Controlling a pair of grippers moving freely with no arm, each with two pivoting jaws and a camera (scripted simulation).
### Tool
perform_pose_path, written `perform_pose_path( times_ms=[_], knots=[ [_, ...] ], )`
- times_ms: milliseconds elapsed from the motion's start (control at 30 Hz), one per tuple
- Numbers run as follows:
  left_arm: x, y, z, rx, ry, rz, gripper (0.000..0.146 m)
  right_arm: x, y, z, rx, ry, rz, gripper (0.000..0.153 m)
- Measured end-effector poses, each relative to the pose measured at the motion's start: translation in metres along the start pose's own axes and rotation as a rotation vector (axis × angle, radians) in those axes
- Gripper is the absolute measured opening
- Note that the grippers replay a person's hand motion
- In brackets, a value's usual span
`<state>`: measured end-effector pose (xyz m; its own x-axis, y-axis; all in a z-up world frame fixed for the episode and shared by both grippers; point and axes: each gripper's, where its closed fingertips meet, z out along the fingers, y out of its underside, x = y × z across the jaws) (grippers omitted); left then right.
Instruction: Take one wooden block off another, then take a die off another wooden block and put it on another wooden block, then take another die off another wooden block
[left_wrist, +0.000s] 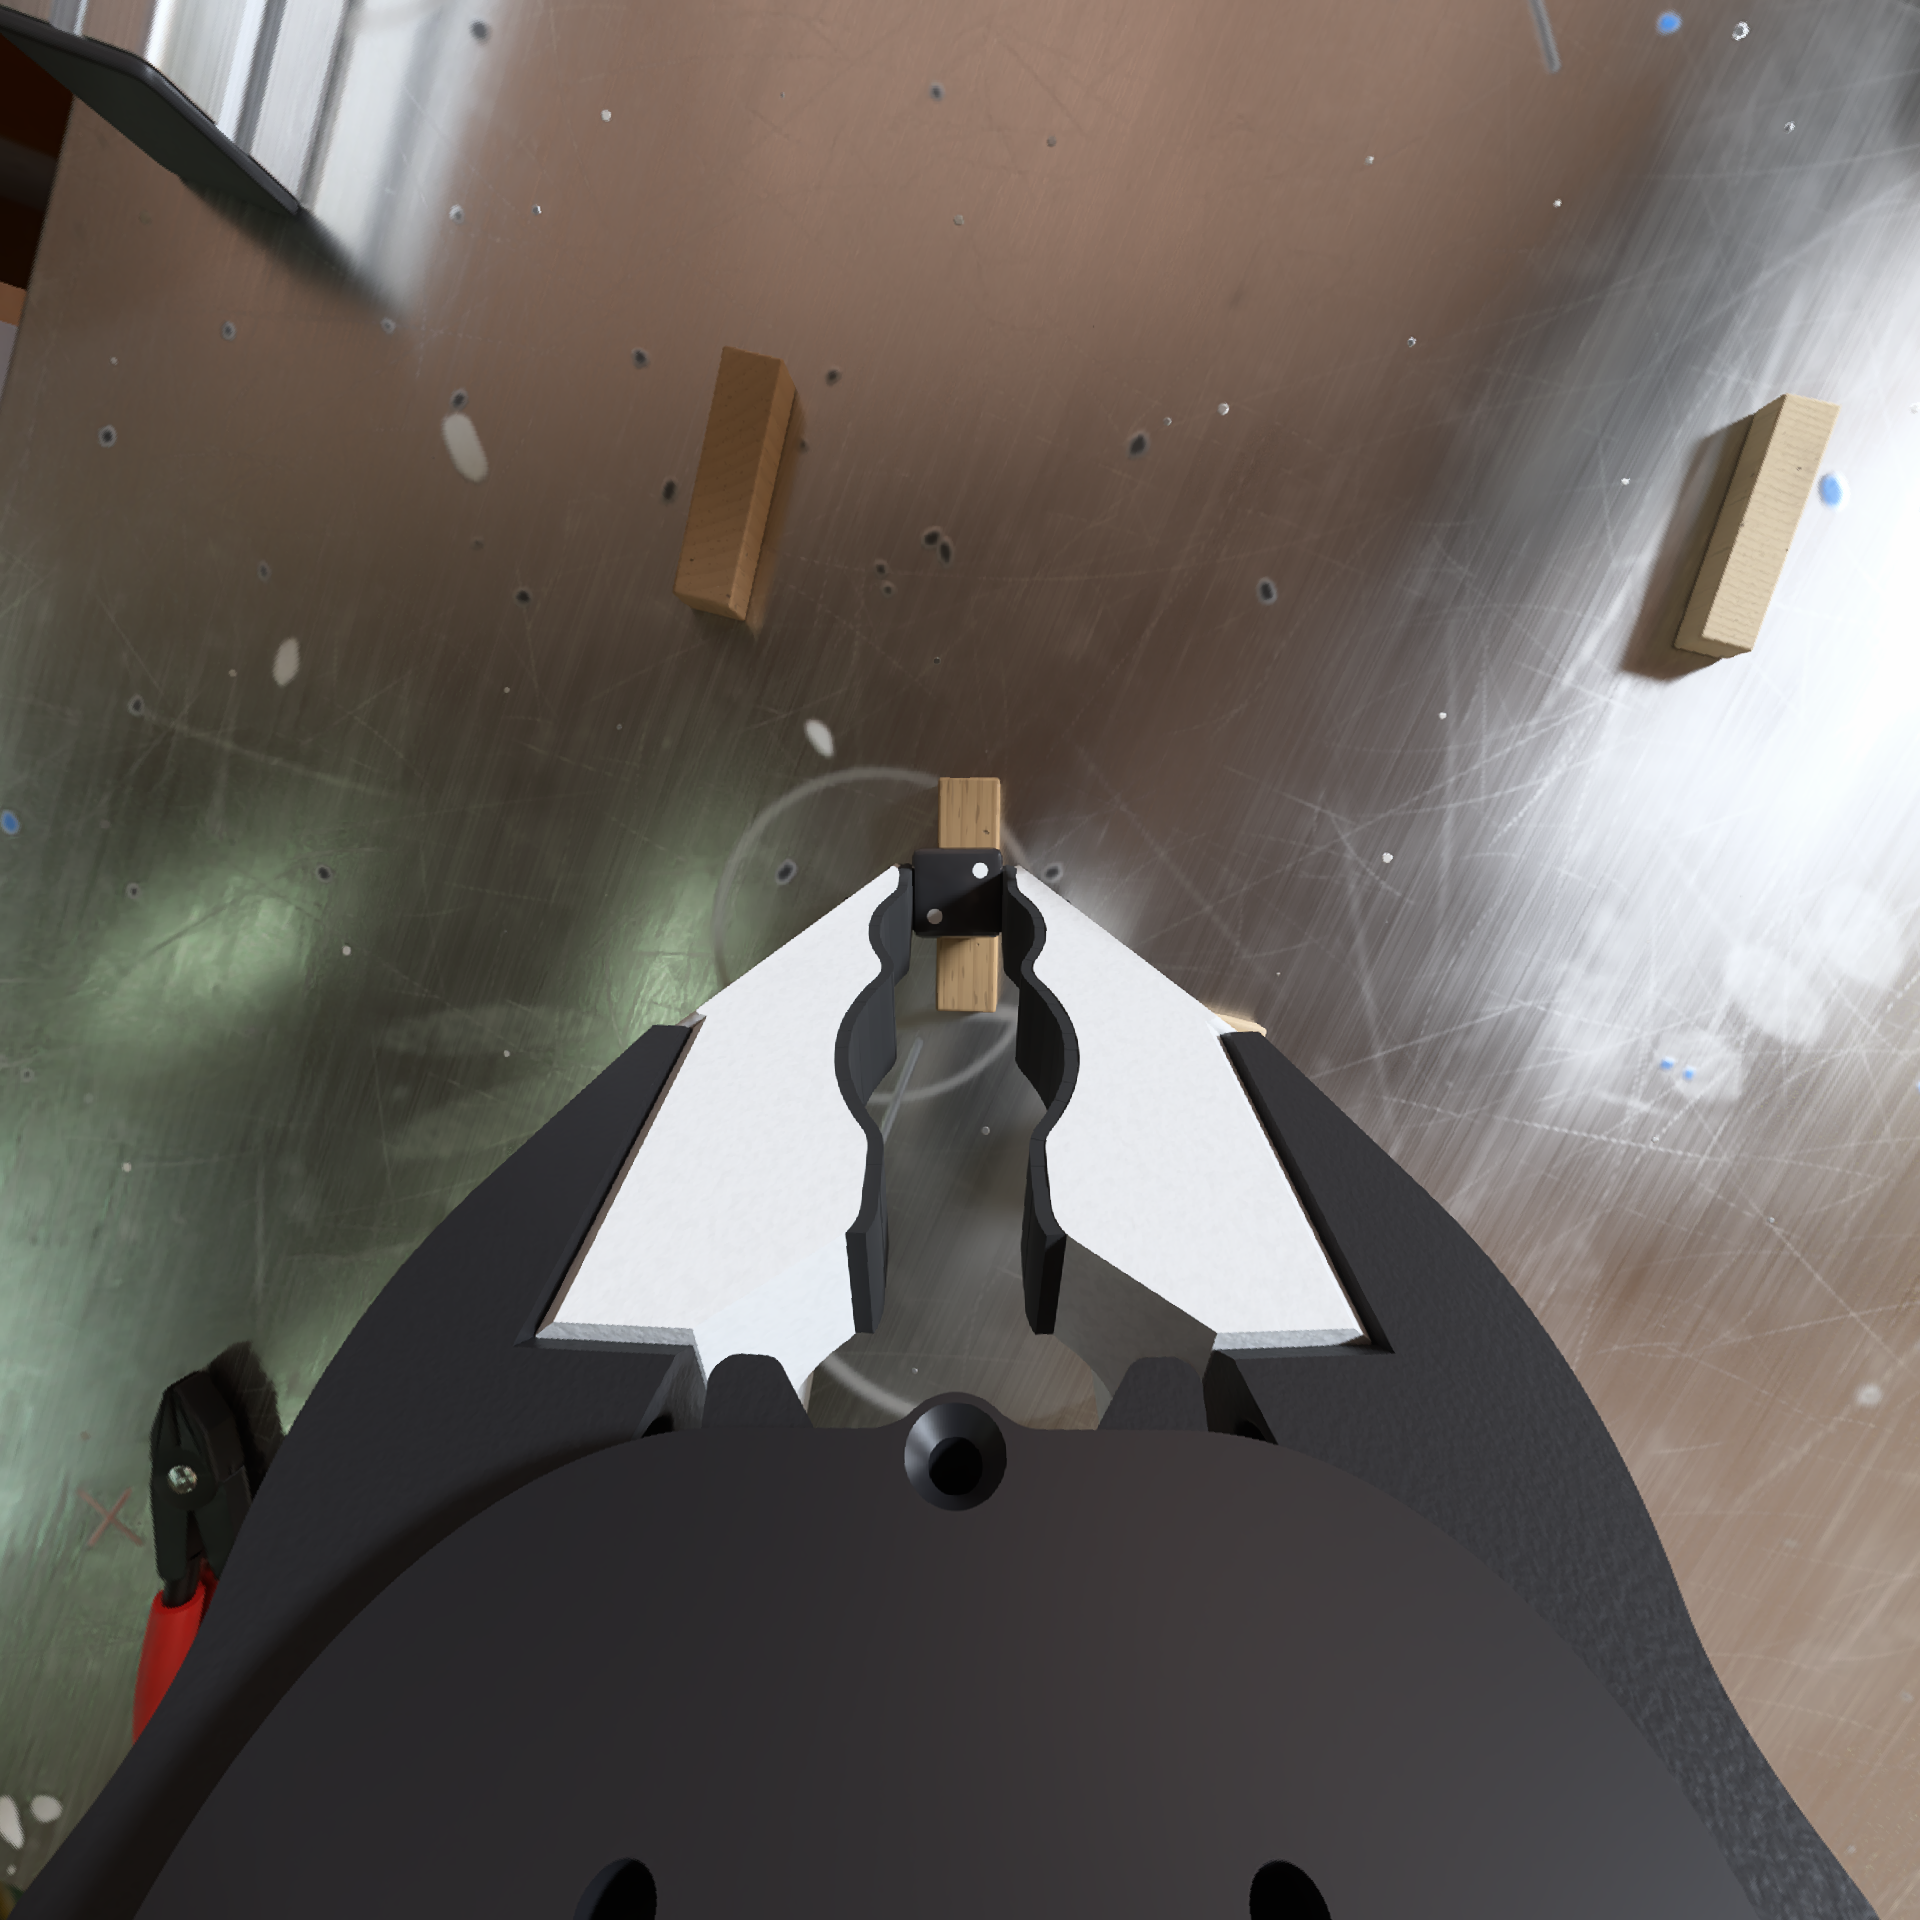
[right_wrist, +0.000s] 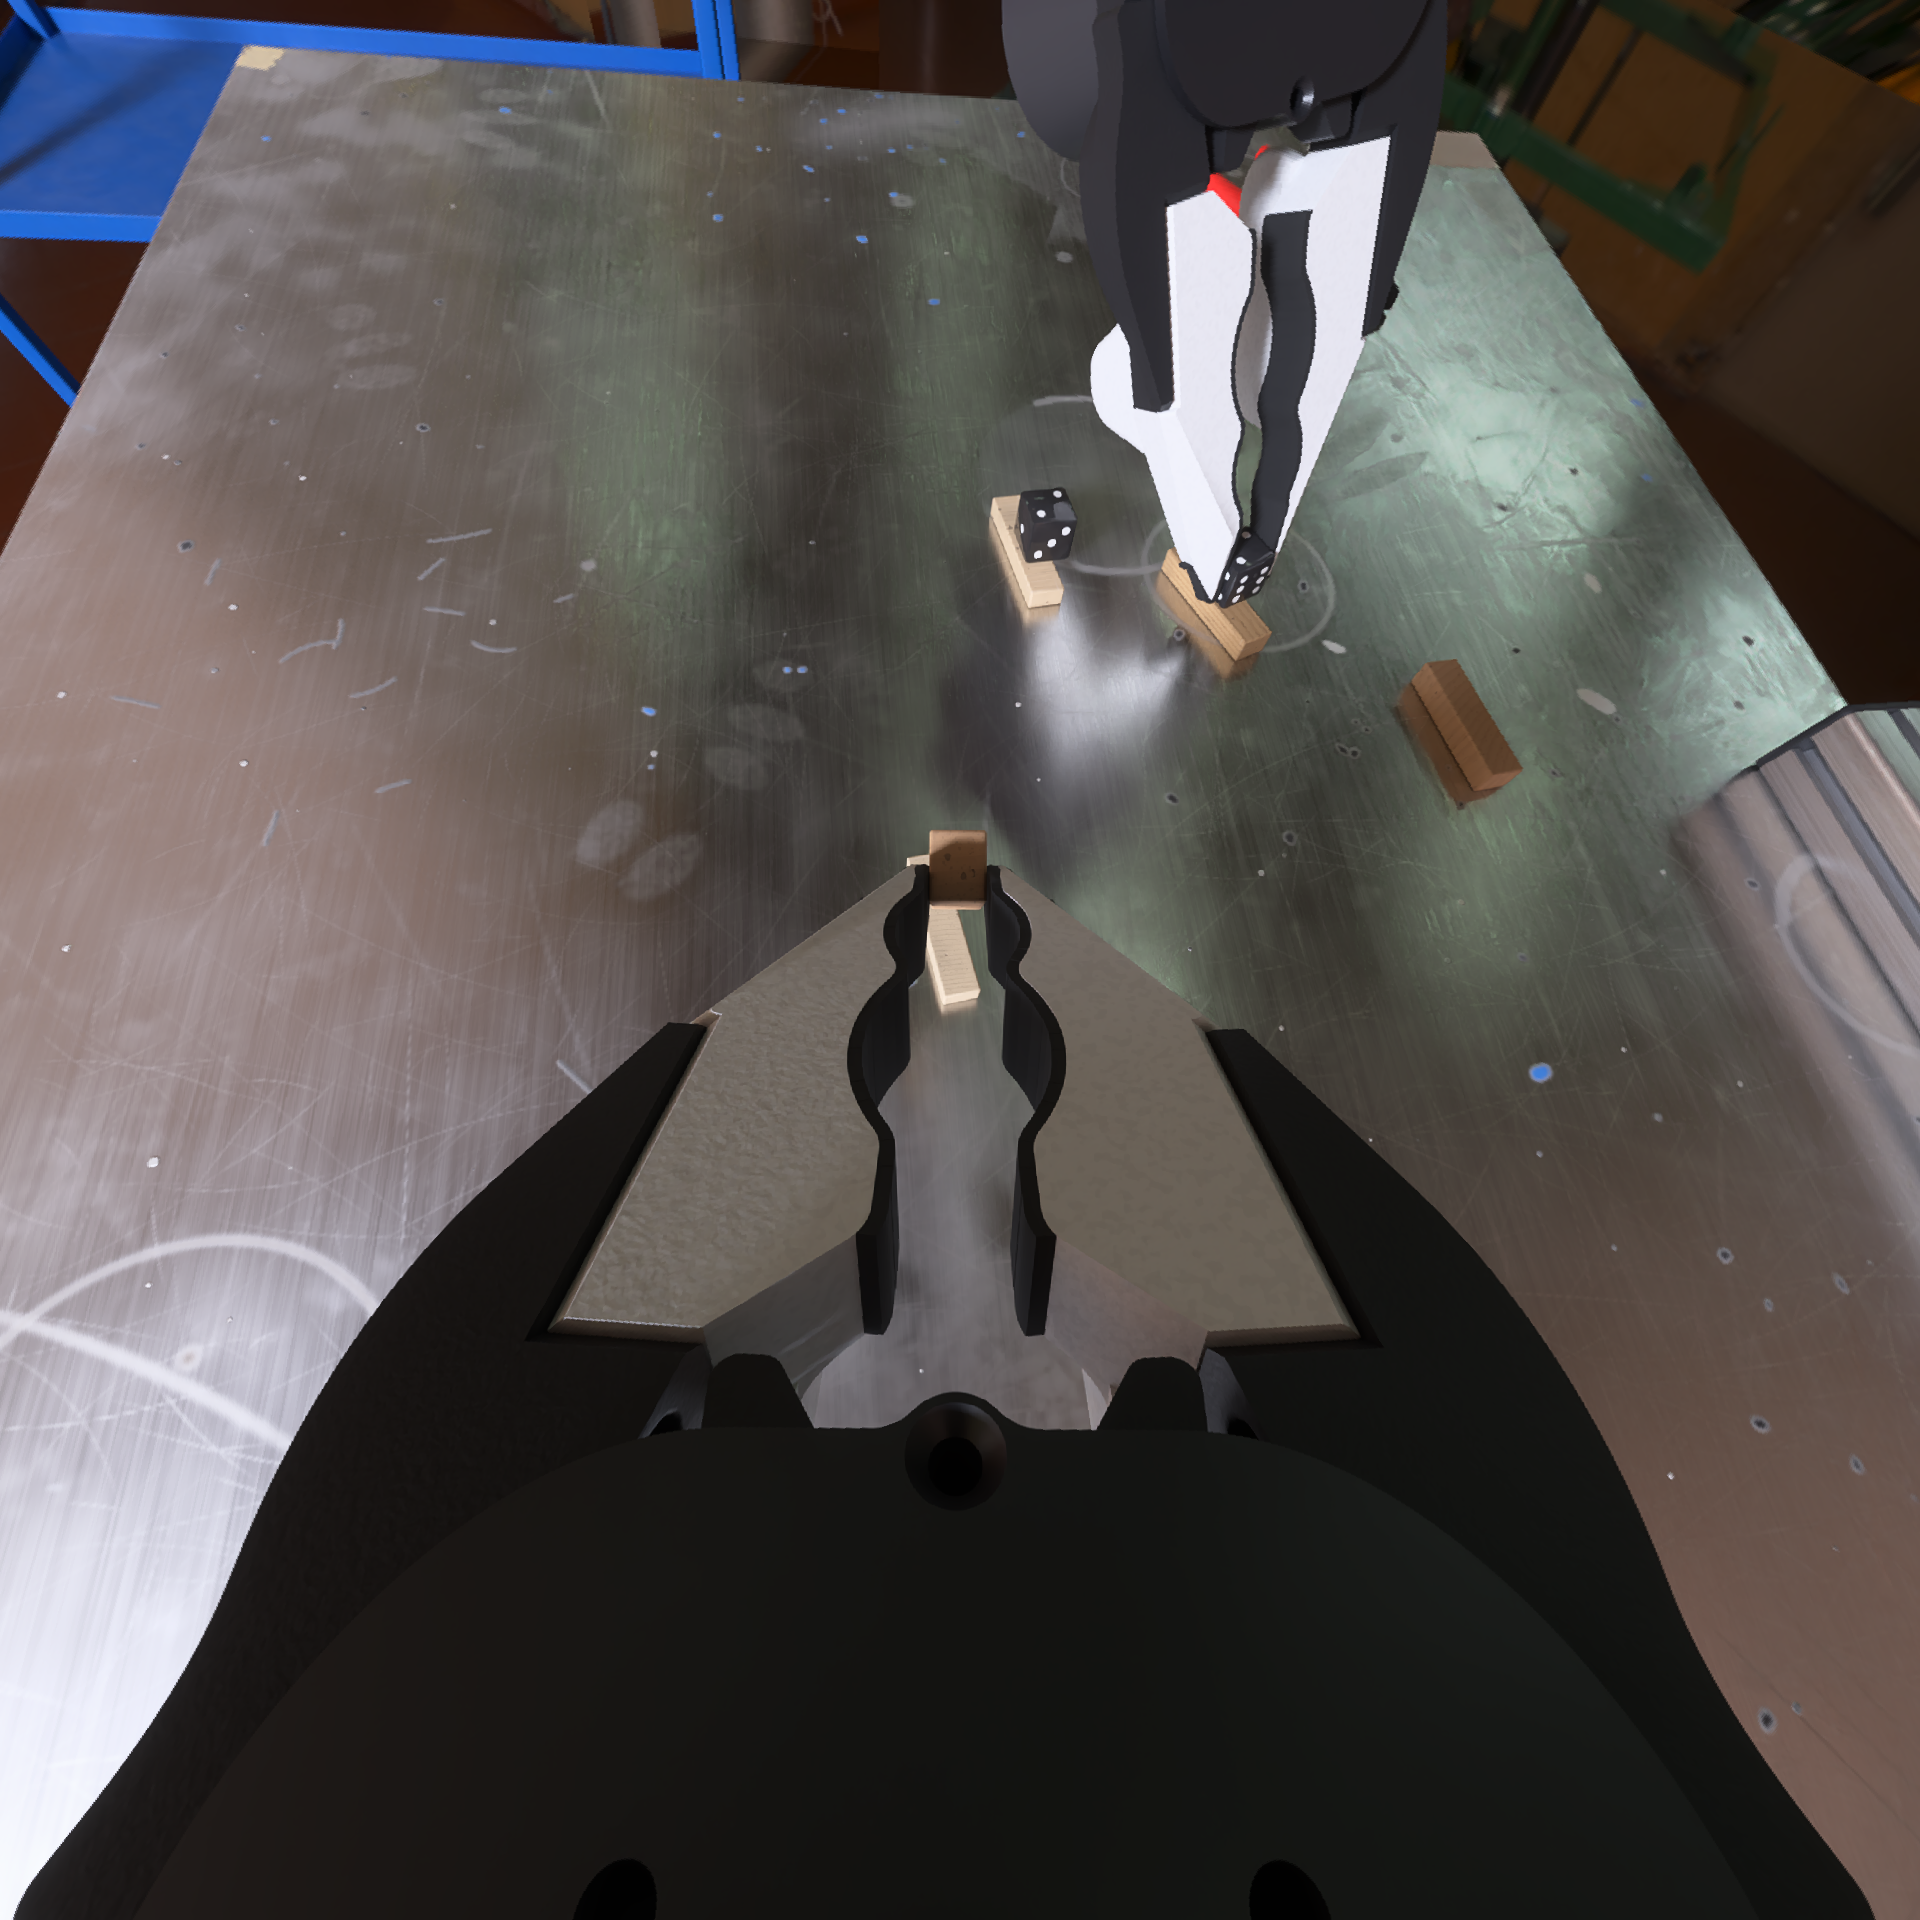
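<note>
Dice work falls to the left gripper (left_wrist: 957, 902), whose fingers pinch a black die (left_wrist: 957, 894) just above, or perhaps touching, the wooden block beneath it (left_wrist: 968, 810); the right wrist view shows the same die (right_wrist: 1242, 572) at the block's (right_wrist: 1216, 621) upper face. Whether it is being lifted or set down cannot be told. Either way the move wants a straight vertical path, grip square on the die's flat faces, so the narrow block is not dragged or tipped.

The right gripper (right_wrist: 957, 883) is closed on a small wooden block (right_wrist: 957, 864), held over a paler block (right_wrist: 952, 964) lying flat on the metal table (right_wrist: 520, 727) (the first unstacking, by the look of it).

A second die (right_wrist: 1046, 524) sits on its own block (right_wrist: 1023, 566), just beside the left gripper's work, and is the likeliest thing to be knocked. Two spare blocks lie well apart: one brown (left_wrist: 738, 483), one pale (left_wrist: 1756, 525). A blue shelf (right_wrist: 125, 145) stands beyond the table's far edge, clear of everything.
</note>
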<state>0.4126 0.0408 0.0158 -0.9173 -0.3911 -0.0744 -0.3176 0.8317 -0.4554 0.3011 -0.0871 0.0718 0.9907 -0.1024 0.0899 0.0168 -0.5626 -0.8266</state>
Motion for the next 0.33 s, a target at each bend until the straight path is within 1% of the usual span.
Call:
perform_pose_path(
  times_ms=[167, 333],
  knots=[
    [0.000, -0.002, -0.006, 0.011, -0.002, 0.002, 0.016, 0.001, 0.000, -0.001, 0.000, 0.005, -0.002, 0.010],
    [0.015, -0.015, -0.028, 0.061, -0.002, 0.034, 0.016, 0.001, 0.000, -0.002, 0.000, 0.007, -0.003, 0.010]
  ],
)
